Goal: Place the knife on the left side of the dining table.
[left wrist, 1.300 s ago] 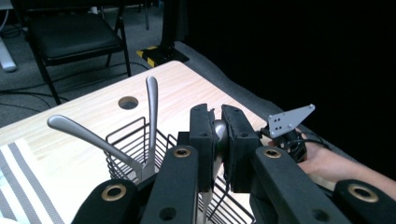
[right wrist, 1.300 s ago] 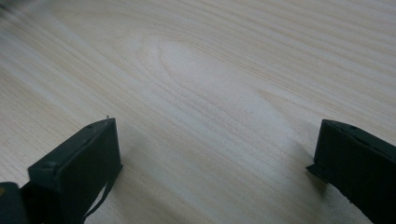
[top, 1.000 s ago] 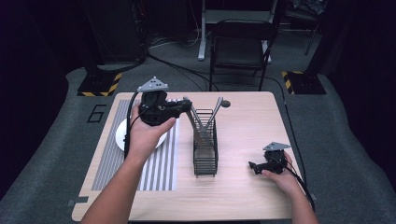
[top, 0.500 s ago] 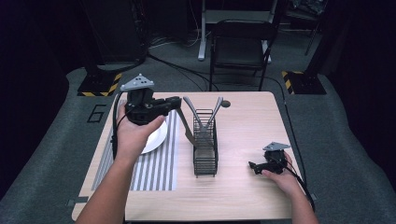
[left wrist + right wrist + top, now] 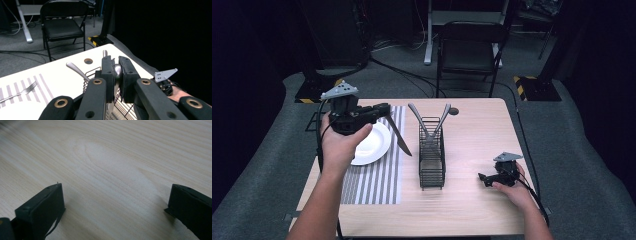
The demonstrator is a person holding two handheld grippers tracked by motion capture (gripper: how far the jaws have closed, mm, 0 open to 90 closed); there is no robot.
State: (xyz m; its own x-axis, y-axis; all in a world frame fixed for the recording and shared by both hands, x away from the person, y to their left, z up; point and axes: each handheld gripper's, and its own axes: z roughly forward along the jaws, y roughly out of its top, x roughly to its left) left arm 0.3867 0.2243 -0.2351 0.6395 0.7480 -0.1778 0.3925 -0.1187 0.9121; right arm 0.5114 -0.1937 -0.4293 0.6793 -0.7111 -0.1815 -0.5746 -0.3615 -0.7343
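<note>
Fingers of the left gripper are clamping a knife by its handle, and the whole grip is now hanging over the white plate, where a second ago it was sitting close beside the wire caddy. That hand is carrying the knife away from the caddy, toward the plate side. The knife's metal handle is showing pinched between the two black pads in the left gripper view, and its blade is slanting down and toward the caddy, tip hanging over the striped mat just beside the plate. It is looking like a slim, dark table knife with a shiny grey handle. Right gripper is staying put on the table on the caddy's far side, fingers spread wide with nothing between them.
</note>
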